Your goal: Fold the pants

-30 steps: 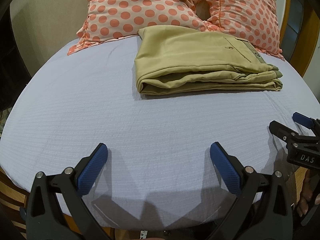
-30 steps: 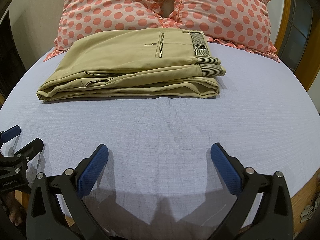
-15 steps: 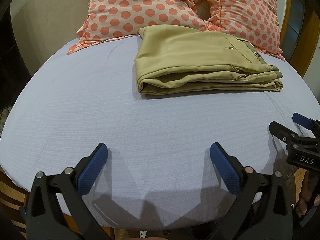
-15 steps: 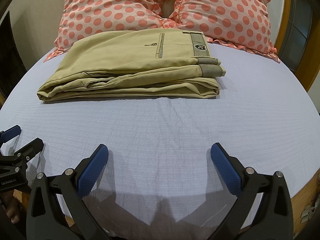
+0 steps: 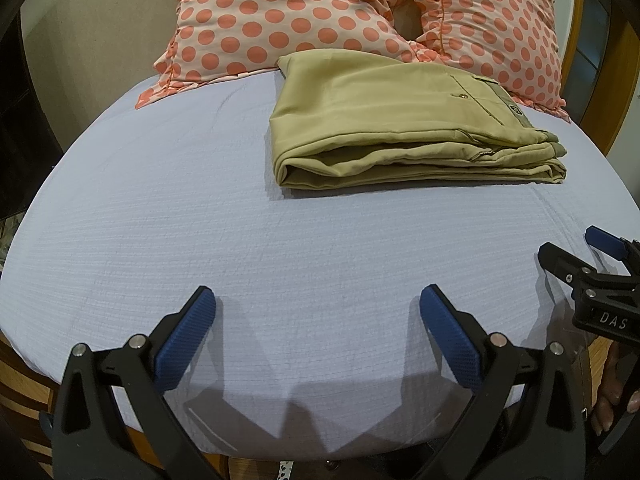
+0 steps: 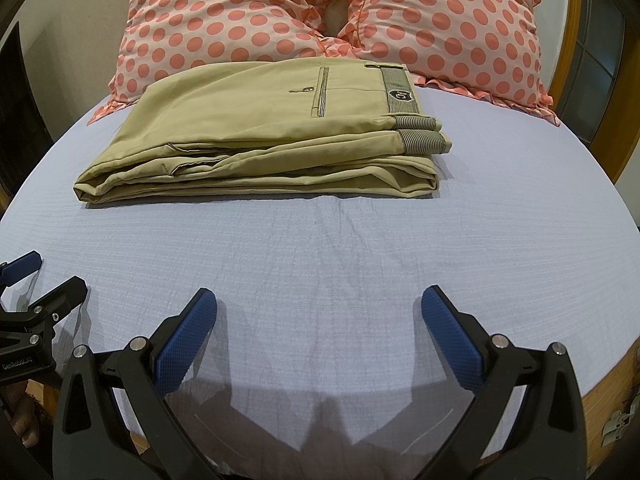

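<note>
Lying in the upper middle of both frames, the khaki pants (image 6: 260, 140) sat on the lilac bed sheet (image 5: 200, 220) as a compact, stacked rectangle, their far edge touching the two polka-dot pillows (image 6: 224, 20). In the right wrist view the waistband faced the right of the frame, with a back pocket and a small badge on top; the layers looked squared, with only slight unevenness along the near edge. Judged from that, the folding appeared finished, with little or nothing left beyond perhaps a tidying press.

Low in its own frame, the left hand-held gripper (image 5: 316, 332) hung released, its blue pads wide apart over bare sheet and well apart from the pants. Likewise, the right hand-held gripper (image 6: 318, 332) was spread and grasped nothing, at the bottom of its frame near the foot of the bed.
</note>
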### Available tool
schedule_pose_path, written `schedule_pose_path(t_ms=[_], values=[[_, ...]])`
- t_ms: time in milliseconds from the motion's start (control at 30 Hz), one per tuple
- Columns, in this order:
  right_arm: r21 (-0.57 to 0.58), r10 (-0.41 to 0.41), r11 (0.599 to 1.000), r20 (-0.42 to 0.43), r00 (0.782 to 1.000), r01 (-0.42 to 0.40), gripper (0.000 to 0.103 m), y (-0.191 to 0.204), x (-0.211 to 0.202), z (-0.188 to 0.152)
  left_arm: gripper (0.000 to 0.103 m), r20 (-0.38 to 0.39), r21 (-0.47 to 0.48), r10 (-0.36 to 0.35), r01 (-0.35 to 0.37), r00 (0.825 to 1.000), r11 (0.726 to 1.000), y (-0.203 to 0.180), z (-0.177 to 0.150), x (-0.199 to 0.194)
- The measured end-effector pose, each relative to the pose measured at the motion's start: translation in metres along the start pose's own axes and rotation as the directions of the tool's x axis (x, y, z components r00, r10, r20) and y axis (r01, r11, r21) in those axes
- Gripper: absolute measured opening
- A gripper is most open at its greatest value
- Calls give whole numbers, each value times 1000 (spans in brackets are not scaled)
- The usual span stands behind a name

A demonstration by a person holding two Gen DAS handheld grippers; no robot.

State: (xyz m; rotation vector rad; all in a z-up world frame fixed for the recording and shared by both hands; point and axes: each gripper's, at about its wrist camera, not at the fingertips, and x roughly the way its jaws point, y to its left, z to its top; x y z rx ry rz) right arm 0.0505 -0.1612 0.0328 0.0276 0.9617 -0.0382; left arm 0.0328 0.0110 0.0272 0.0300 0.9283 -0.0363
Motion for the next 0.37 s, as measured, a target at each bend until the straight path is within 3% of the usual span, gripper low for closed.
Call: schedule_pose_path(t_ms=[367], values=[[1,-1,1000,0,1000,1,102,1,0,0,101,2,-1,2,-2,1000,1000,0,-2,1]])
